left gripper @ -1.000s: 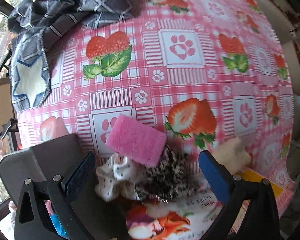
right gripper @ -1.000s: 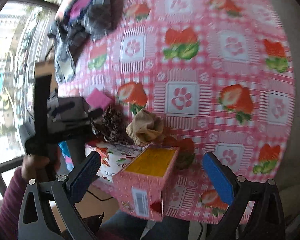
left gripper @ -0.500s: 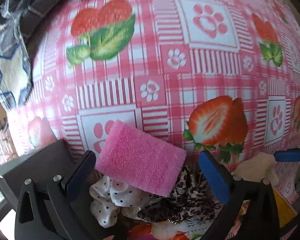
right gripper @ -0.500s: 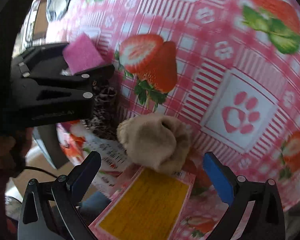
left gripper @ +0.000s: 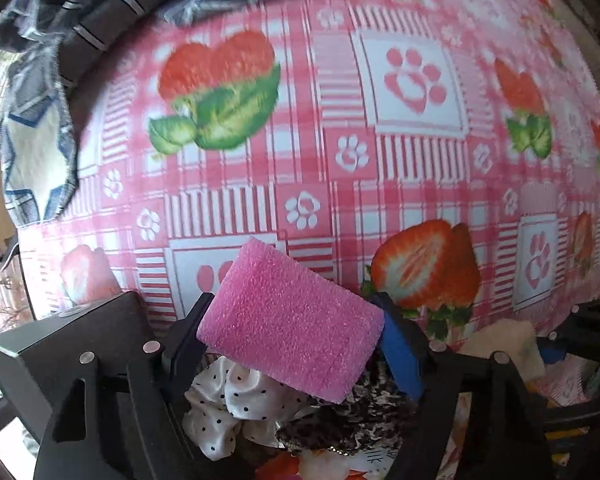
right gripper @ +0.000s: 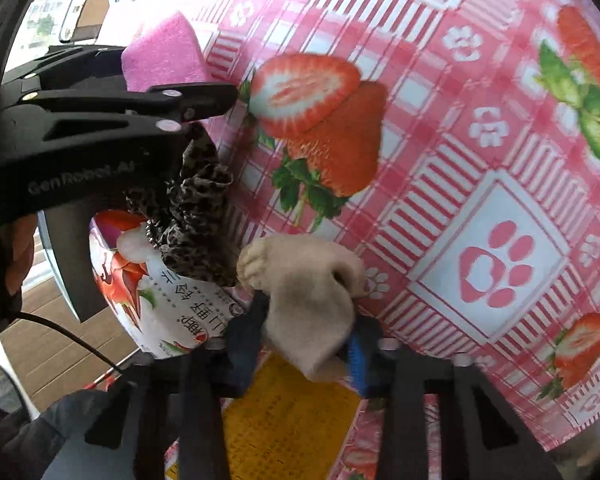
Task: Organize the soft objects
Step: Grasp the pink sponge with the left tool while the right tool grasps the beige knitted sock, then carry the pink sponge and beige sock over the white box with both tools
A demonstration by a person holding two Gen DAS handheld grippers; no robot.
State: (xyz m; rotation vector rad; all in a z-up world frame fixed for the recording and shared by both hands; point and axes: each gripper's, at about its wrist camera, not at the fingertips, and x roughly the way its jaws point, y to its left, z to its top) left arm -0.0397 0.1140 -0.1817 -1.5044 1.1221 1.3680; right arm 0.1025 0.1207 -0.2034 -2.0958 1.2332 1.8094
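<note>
Left wrist view
Your left gripper (left gripper: 296, 344): its two fingers are closed in on the pink sponge (left gripper: 292, 324), one pad against each end, so you have it clamped.
Sponge position: it sits tilted between the fingertips, raised above what lies beneath it.
Below the sponge: a white polka-dot scrunchie (left gripper: 236, 408) lies toward the left finger, and a leopard-print scrunchie (left gripper: 340, 420) lies toward the right finger; the two touch.
Under the scrunchies: a printed carton (left gripper: 324, 464) shows at the bottom edge.
Ahead of the fingers: the strawberry tablecloth (left gripper: 380, 160) fills the view.
Far ahead and left: a heap of dark plaid cloth (left gripper: 60, 40) lies on the tablecloth, well apart from the sponge.
To the right: a beige sock (left gripper: 500, 344) shows just past your right finger.

Right wrist view
Your right gripper (right gripper: 308, 344): its fingers are drawn close together and pinch the beige sock (right gripper: 308, 292), which bulges out ahead of the tips.
Directly under the fingers: a box with a yellow top (right gripper: 292, 420).
To the left: the leopard-print scrunchie (right gripper: 196, 208) rests on the printed carton (right gripper: 172, 304), just beside the sock.
Further left: your left gripper (right gripper: 172, 92) is seen side on, with the pink sponge (right gripper: 164, 56) showing past its finger.
Ahead and right: the tablecloth (right gripper: 480, 160).
</note>
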